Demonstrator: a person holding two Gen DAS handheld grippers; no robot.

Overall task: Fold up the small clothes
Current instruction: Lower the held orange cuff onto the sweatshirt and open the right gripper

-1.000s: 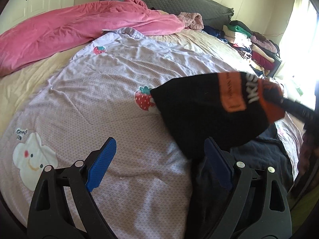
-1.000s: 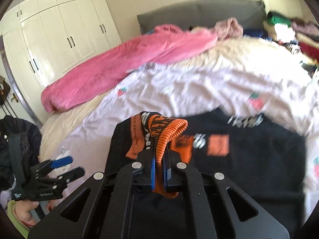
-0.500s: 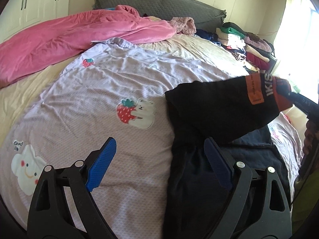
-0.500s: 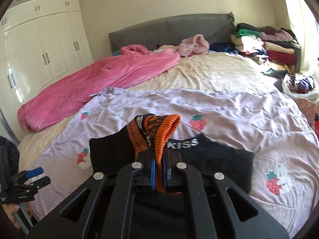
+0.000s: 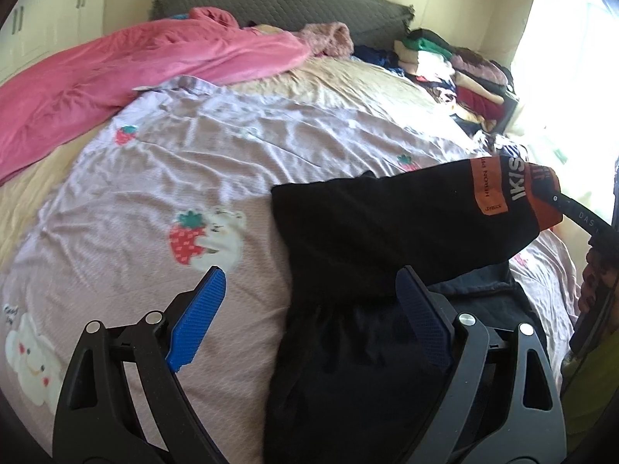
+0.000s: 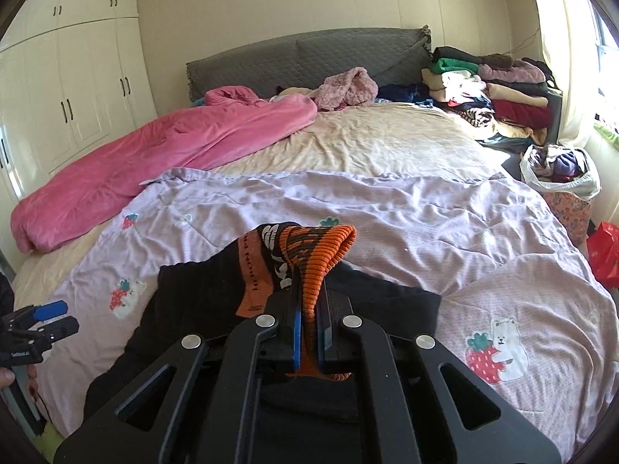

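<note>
— What's on my left wrist view?

— My left tongs [image 5: 309,309] stand spread wide with nothing between the blue pads [image 5: 197,317]. They hang over the lilac strawberry-print quilt [image 5: 193,162] on the bed. The black garment [image 6: 216,294] lies on the quilt at the right, one sleeve lifted toward the right edge, where the right tongs [image 5: 557,197] pinch its orange cuff [image 5: 541,201]. A pink blanket [image 5: 116,73] lies at the far left.

— And my right wrist view?

— My right tongs are pressed together on the ribbed orange cuff, which bunches up above the fingers. The black garment trails down from it onto the quilt. The left tongs show at the lower left edge, held apart from the garment. Folded clothes [image 6: 491,89] are stacked at the far right by the grey headboard [image 6: 309,58].
</note>
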